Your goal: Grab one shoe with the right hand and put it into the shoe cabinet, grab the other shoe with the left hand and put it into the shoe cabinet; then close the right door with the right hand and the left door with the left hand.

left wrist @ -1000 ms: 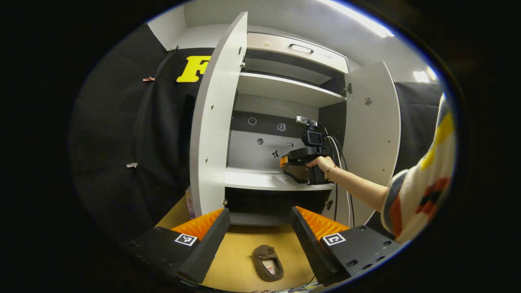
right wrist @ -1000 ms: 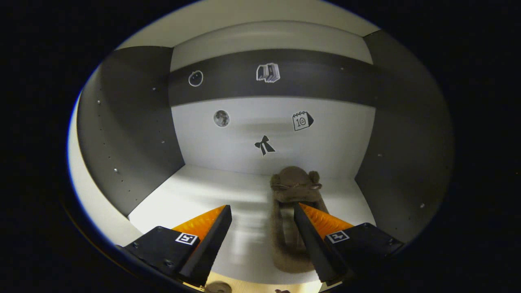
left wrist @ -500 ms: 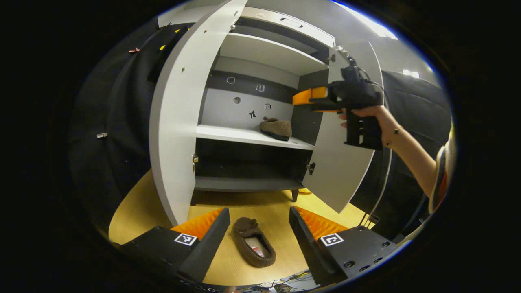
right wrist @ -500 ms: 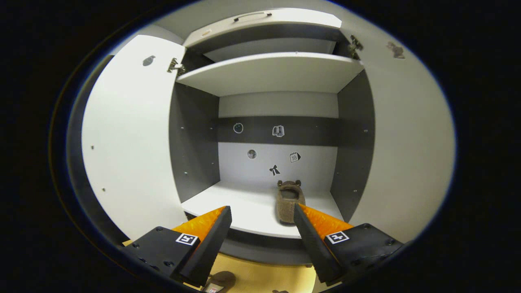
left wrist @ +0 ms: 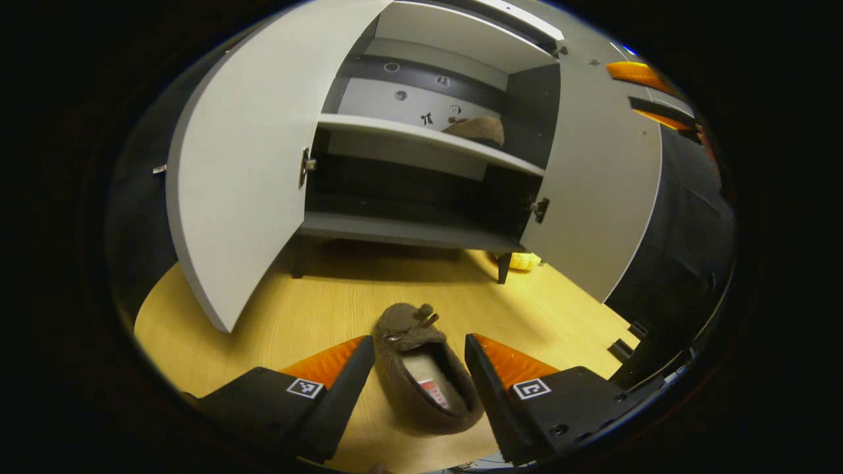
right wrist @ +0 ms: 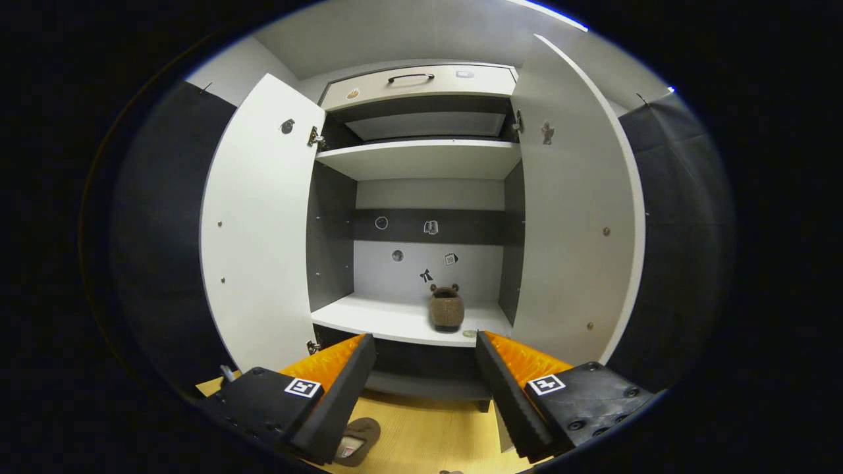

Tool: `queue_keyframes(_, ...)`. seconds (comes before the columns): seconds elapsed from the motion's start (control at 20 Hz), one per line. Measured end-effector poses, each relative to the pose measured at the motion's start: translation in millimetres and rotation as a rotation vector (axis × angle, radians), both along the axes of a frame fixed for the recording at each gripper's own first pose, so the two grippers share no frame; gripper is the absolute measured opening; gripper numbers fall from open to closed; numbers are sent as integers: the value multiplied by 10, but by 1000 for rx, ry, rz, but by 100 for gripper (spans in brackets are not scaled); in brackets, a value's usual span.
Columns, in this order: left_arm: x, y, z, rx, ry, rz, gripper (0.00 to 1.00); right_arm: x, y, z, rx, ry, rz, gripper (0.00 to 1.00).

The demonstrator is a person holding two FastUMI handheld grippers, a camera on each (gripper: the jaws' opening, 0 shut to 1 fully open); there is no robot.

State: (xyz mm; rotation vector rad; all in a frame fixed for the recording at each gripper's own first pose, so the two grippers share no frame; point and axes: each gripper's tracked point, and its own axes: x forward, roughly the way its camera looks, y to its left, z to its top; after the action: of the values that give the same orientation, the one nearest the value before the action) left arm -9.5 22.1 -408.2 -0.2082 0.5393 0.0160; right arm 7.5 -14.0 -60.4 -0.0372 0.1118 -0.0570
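Observation:
A brown fuzzy slipper [left wrist: 421, 375] lies on the wooden floor, toe toward the cabinet. My left gripper [left wrist: 419, 362] is open low over it, one finger on each side, not pressing. The other brown slipper [right wrist: 446, 309] rests on the middle shelf [right wrist: 395, 319] of the white shoe cabinet, also seen from below as the slipper [left wrist: 475, 128]. My right gripper [right wrist: 425, 359] is open and holds nothing, backed away in front of the cabinet. Both doors stand wide: the left door [right wrist: 260, 230] and the right door [right wrist: 570, 224]. The right gripper's fingers [left wrist: 635, 72] show at the upper right in the left gripper view.
The cabinet stands on short legs over a wooden floor [left wrist: 316, 309]. A small yellow object [left wrist: 525, 261] lies beside the front right leg. A drawer with a handle [right wrist: 411, 78] tops the cabinet. Black cloth walls flank both sides.
My left gripper dropped down and forward until the floor slipper sits between its fingers. My right gripper drew back out of the cabinet, leaving its slipper on the shelf.

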Motion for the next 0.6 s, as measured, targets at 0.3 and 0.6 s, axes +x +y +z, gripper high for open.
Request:
queue_keyframes(0.3, 112, 131, -692, 32, 126, 53, 73, -244, -158, 91, -19, 15, -9, 98)
queue_keyframes(0.6, 303, 154, -878, 31, 126, 84, 66, -202, -274, -28, -43, 60, 15, 98)
